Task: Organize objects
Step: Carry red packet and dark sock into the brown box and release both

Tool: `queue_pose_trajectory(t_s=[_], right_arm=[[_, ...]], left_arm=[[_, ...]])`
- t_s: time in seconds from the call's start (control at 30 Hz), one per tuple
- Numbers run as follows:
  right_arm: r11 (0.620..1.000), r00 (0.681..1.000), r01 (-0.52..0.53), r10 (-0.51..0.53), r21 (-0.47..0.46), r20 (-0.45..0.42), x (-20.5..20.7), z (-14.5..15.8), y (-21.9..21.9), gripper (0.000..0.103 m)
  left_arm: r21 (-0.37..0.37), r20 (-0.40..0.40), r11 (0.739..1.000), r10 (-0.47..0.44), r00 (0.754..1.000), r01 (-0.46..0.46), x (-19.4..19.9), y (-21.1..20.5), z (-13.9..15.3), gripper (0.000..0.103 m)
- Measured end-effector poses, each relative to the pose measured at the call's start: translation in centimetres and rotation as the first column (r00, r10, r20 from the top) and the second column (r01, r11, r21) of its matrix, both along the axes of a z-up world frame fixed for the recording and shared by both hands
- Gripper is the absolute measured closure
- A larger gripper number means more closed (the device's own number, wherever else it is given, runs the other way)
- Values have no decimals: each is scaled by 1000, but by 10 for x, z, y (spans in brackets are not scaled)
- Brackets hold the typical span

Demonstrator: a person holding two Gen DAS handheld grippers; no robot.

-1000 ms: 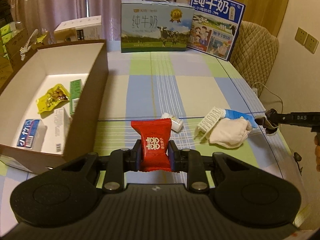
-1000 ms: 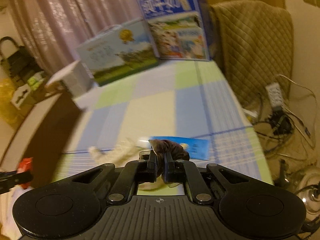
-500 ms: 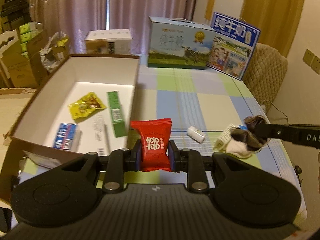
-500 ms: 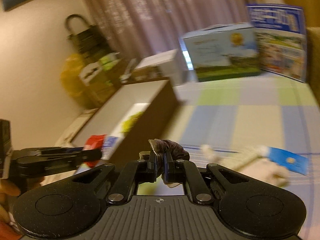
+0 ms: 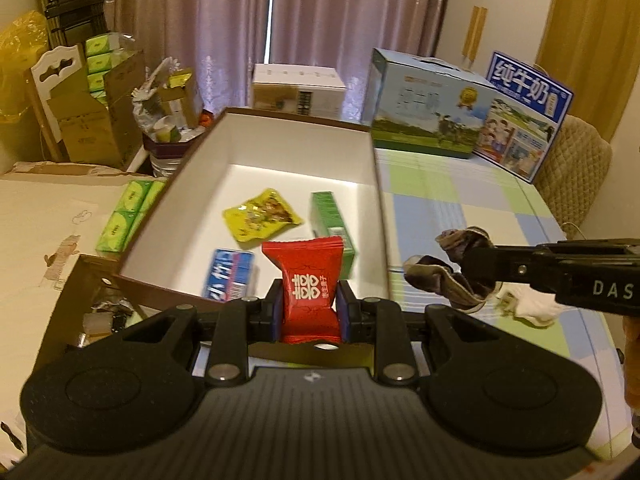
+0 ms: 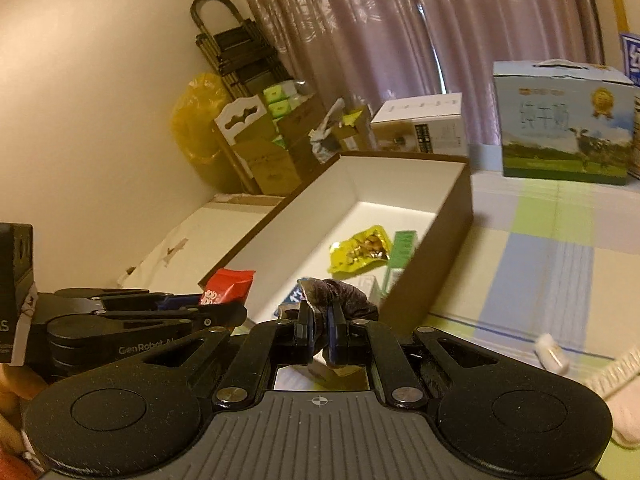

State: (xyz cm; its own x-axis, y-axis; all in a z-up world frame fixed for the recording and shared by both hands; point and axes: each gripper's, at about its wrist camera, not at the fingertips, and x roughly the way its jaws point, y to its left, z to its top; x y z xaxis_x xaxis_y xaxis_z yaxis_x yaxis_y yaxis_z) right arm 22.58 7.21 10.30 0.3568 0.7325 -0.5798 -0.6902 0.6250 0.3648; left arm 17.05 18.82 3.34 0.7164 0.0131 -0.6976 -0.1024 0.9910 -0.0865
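My left gripper (image 5: pixel 309 307) is shut on a red candy packet (image 5: pixel 308 280) and holds it over the near end of the open brown box (image 5: pixel 372 184). The packet also shows in the right wrist view (image 6: pixel 228 286). My right gripper (image 6: pixel 320 330) is shut on a dark brown scrunchie (image 6: pixel 340 294), just right of the box's near corner (image 6: pixel 436 256). The scrunchie also shows in the left wrist view (image 5: pixel 448 270). In the box lie a yellow snack bag (image 5: pixel 262 220), a green carton (image 5: pixel 332 220) and a blue pack (image 5: pixel 230 274).
Two milk cartons (image 5: pixel 428 120) (image 5: pixel 524 120) and a white box (image 5: pixel 298 88) stand at the table's far end. A white cloth (image 5: pixel 532 304), a small white bottle (image 6: pixel 552 354) and a comb (image 6: pixel 616 368) lie on the checked tablecloth (image 5: pixel 460 200). Cardboard boxes (image 5: pixel 92 120) crowd the left.
Both grippers have swung left toward the box, each keeping its hold. The left now hangs over the box's near end; the right has come up beside it.
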Motion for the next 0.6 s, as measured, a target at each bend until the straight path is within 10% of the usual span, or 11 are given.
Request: queue_pose_trajectory(t_s=[0.6], right_arm=[[994,998,70,-69,-85,13,65,-27,98,100]], left_arm=[[21,-72,998,-53,996,54,89,76,-22,81]])
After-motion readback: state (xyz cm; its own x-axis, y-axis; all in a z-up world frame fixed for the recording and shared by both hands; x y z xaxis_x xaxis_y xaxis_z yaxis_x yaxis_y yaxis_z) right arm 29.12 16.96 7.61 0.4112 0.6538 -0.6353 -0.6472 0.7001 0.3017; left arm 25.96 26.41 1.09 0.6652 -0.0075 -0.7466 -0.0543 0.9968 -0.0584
